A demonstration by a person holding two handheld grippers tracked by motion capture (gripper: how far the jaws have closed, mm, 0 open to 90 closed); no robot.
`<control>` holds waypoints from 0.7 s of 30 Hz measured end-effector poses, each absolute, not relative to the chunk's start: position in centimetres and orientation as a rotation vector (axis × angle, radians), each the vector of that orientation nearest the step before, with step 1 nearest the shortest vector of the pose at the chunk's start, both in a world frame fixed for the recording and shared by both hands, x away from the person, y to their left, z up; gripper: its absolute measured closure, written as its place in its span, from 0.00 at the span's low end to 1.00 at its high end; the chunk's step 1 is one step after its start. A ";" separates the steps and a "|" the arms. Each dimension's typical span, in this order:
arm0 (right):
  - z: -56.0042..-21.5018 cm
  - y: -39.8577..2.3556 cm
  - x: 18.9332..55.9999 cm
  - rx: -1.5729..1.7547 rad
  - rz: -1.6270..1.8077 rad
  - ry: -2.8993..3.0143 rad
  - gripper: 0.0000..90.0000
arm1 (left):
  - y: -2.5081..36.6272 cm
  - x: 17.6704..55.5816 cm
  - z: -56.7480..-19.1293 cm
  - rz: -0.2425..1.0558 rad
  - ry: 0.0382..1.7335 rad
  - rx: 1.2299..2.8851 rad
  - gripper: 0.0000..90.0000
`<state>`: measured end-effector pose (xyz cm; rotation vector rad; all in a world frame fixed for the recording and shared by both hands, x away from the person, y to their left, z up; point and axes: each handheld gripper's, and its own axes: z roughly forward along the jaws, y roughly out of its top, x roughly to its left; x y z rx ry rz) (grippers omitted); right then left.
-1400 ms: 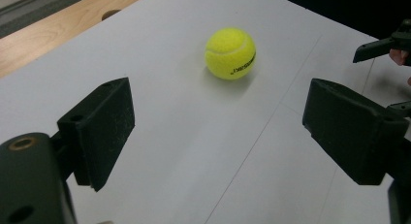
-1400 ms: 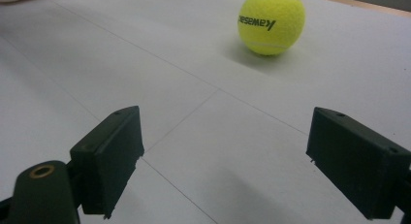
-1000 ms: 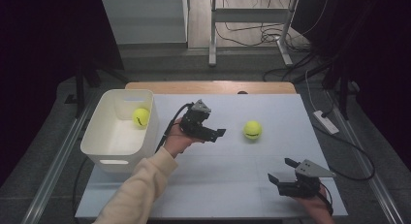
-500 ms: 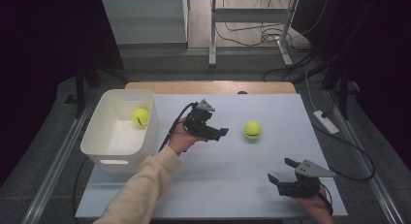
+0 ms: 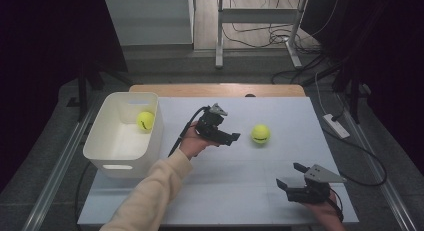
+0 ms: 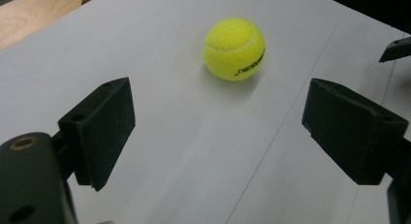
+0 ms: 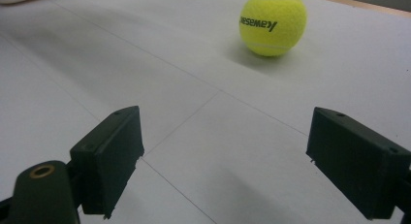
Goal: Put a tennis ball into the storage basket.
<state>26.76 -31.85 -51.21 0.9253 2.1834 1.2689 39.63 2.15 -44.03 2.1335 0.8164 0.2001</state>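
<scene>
A yellow tennis ball (image 5: pixel 260 134) lies on the white table (image 5: pixel 240 196), right of centre. My left gripper (image 5: pixel 236 137) hovers just left of it, jaws open and pointing at the ball (image 6: pixel 234 48), nothing between them. My right gripper (image 5: pixel 291 175) rests near the front right edge, jaws open and empty, with the same ball (image 7: pixel 273 23) farther ahead. A second tennis ball (image 5: pixel 145 120) lies inside the white bin (image 5: pixel 100 153) at the left.
A strip of bare wood (image 5: pixel 215 89) runs along the table's far edge. A power strip (image 5: pixel 336 125) and cables lie on the floor at the right. A metal stand (image 5: pixel 219 36) rises behind the table.
My left gripper has moved a little to the right, closer to the loose ball. The right gripper has stayed still.
</scene>
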 end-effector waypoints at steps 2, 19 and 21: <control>-51.2 -31.9 26.8 0.927 1.270 2.183 0.14 | 2.0 39.7 -44.1 0.199 0.819 2.135 0.14; -51.2 -31.8 26.8 0.926 1.271 2.186 0.14 | 0.8 40.3 -44.5 0.190 0.817 2.140 0.14; -51.2 -31.8 26.8 0.926 1.270 2.186 0.14 | 0.7 40.4 -44.5 0.183 0.818 2.138 0.14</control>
